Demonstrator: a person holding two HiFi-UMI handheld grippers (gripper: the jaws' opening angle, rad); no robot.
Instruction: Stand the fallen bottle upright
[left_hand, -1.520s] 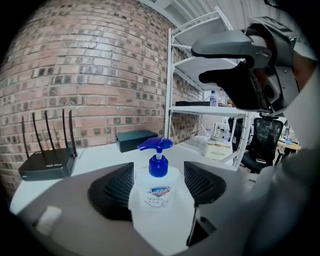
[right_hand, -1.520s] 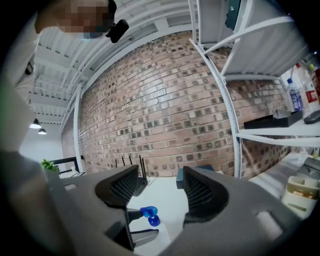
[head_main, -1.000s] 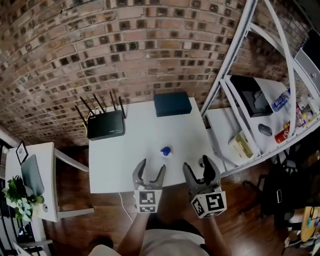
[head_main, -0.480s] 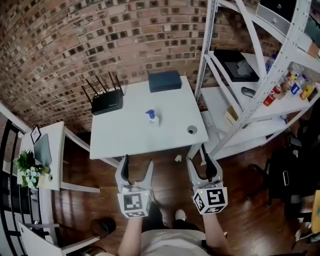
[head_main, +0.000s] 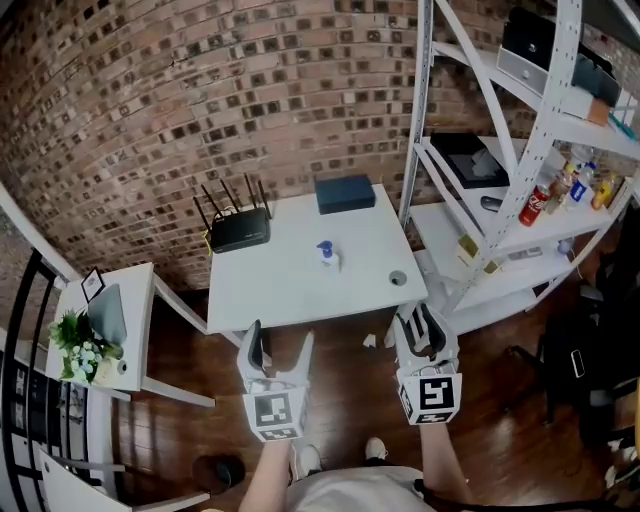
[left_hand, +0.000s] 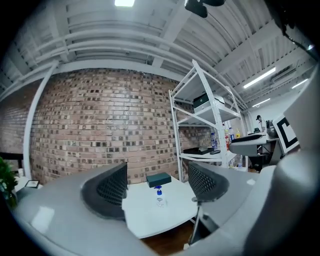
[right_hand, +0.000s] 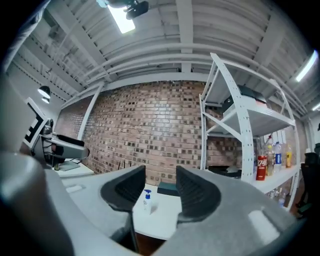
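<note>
Although called fallen in the task, already found upright: see the bottle (head_main: 326, 253), clear with a blue pump top, near the middle of the white table (head_main: 270, 285). Behind it, toward the brick wall (head_main: 200, 100), find a dark blue box (head_main: 345, 194) and, further left, a black router (head_main: 240, 230) with raised antennas. Near the front right corner of the table, note a small round grey thing (head_main: 398, 279), too small to tell what. To the right of the table, see a white metal shelf (head_main: 440, 235) with bottles and a red can.

Holding the left gripper (head_main: 280, 343) over the wooden floor (head_main: 350, 390), in front of the table and apart from it, with jaws wide apart, just now opening, and nothing between them. In the left gripper view, see the bottle (left_hand: 159, 197) far off in the gap. Holding the right gripper (head_main: 421, 325) near the front right corner of the table, with jaws just drawn together to a narrow slit, gripping nothing.
</note>
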